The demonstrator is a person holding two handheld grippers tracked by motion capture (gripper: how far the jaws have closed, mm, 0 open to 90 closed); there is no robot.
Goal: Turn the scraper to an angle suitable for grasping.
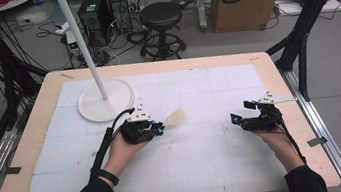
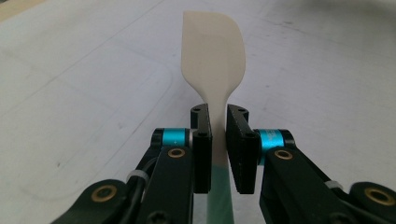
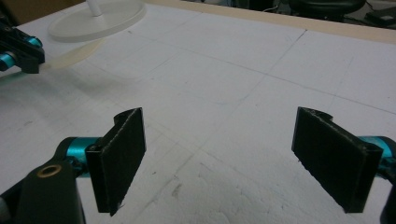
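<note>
My left gripper [image 2: 218, 123] is clamped on the neck of a cream silicone spatula [image 2: 212, 56]; its blade sticks out past the pads at upper centre of the left gripper view, and the pale green handle runs down between the jaws. In the high view the left gripper [image 1: 162, 128] sits centre-left, the spatula [image 1: 174, 117] blade pointing right, just below-right of the white lamp base [image 1: 106, 100]. My right gripper [image 3: 233, 158] has its jaws spread wide, nothing between them, over the white mat [image 3: 224, 70]; the high view puts it [image 1: 235, 118] centre-right, well apart from the spatula.
</note>
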